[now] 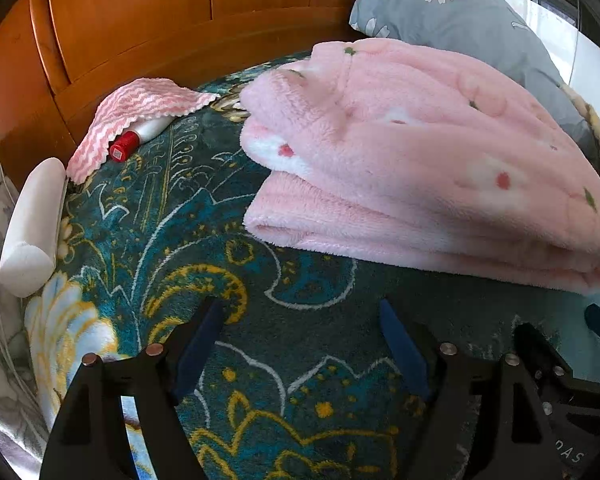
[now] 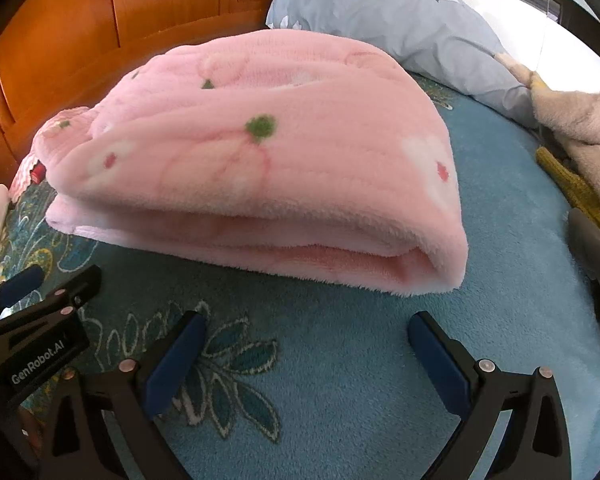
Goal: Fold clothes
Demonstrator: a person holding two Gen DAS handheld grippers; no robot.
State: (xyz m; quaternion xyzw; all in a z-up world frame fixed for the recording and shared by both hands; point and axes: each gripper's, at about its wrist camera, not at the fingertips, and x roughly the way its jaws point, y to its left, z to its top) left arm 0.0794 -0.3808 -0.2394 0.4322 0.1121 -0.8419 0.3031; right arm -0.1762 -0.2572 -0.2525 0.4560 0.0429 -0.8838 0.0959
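Fleece (image 2: 260,152): you see it folded in layers on the bedspread (image 2: 340,360), its long axis running left to right.
Fold: it faces right; loose edges point left.
Grippers: left gripper (image 1: 300,344) and right gripper (image 2: 304,360) gape empty, just short of it.
Tip: press layers flat, square edges.

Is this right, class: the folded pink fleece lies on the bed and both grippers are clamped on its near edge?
Not quite. The folded pink fleece does lie on the bed, but both wrist views show the left gripper and right gripper open, short of its near edge, holding nothing.
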